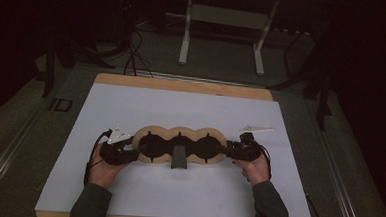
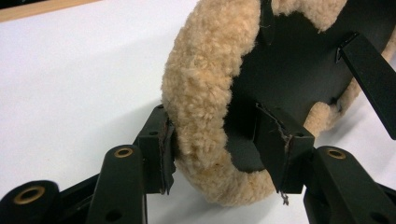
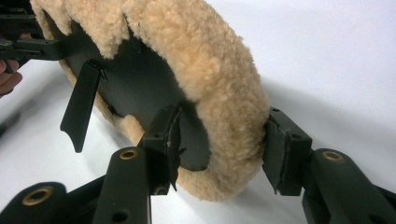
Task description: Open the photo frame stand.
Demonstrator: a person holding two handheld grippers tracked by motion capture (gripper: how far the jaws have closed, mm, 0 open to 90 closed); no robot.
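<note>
Forearms were seen at near table edge. Fleece-trimmed pad (image 1: 179, 144) lay mid-table, long axis along that edge. Left gripper (image 2: 224, 156) straddled one end, right gripper (image 3: 219, 151) the other; grip on fleece rim could not be told.

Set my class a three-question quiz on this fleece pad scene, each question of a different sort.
1. Choose one: what sits between the jaws of the left gripper?
A the fleecy rim of the fleece-trimmed pad
B a sponge
C a spoon
2. True or false: the white plastic piece lies on the white sheet, apart from the pad.
3. Fill in: the pad has ___ round lobes in a row.

Key: 1 A; 2 true; 3 three.
</note>
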